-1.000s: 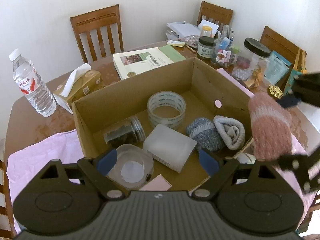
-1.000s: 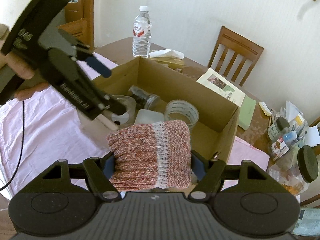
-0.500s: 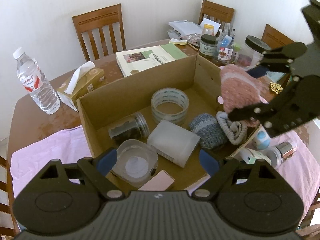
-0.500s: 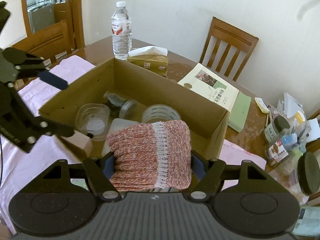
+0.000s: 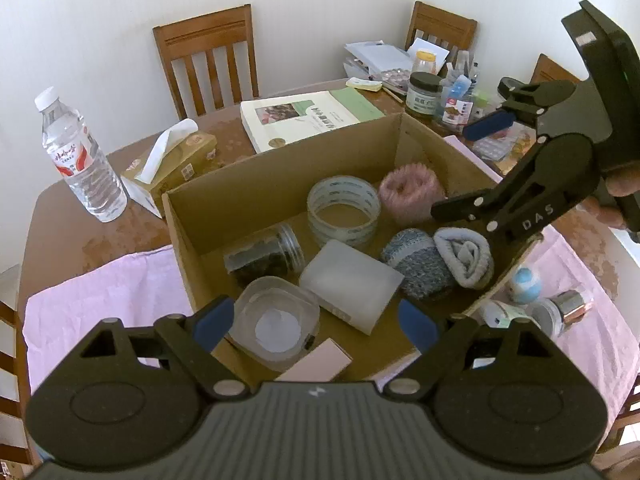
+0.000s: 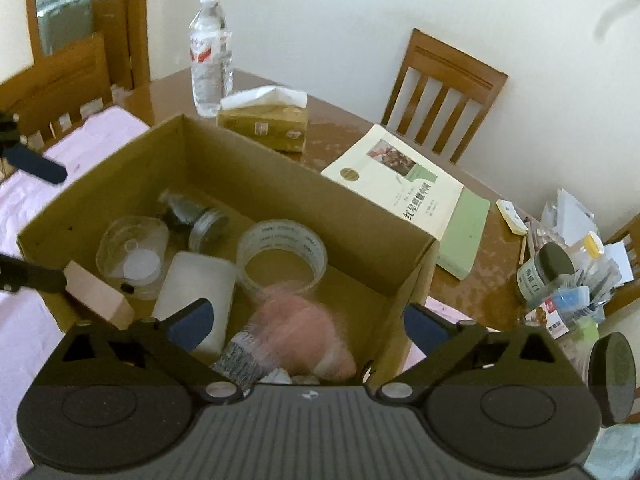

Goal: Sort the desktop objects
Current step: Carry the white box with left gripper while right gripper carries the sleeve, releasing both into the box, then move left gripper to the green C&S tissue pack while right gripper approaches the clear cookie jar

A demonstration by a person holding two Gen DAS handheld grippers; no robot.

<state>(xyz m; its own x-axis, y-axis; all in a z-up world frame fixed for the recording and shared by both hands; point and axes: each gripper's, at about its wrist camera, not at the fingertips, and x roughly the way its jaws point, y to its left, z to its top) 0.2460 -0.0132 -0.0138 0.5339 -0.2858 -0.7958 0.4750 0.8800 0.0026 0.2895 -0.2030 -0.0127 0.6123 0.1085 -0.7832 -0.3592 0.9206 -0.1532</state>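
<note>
- Wooden table (image 5: 64, 216) w/ pink cloth (image 5: 100, 292), chairs round it, white wall behind; clutter of jars (image 5: 424, 94) at far corner.
- Box (image 5: 280, 168) (cardboard, top open) sits just ahead of both tongs.
- Left gripper (image 5: 312, 322): jaws wide apart, nothing between; hangs over box's near edge, clear tub (image 5: 276, 322) right below the gap.
- Right gripper (image 6: 306, 322): jaws spread wide, gripping nothing; seen from left cam it reaches in over box's right wall, a hand (image 5: 618, 196) on its handle.
- Pink sock roll (image 5: 410, 194): inside box, at far-right corner from left cam, just beside tape roll (image 5: 344, 210); in right cam it's blurred, right under the open jaws, free of both pads.
- Blue-grey sock roll (image 5: 416, 266) + grey sock roll (image 5: 466, 258) touch each other, below right gripper's lower finger.
- Frosted case (image 5: 352, 284) between tub and socks; dark jar (image 5: 264, 254) on its side, left of tape.
- Pink card (image 5: 316, 366) at box's near edge, by left gripper's body.
- Outside box, beyond it: book (image 5: 304, 118), tissue box (image 5: 172, 160), water bottle (image 5: 80, 160) far left.
- Right of left tongs, on cloth: small bottles (image 5: 528, 300).
</note>
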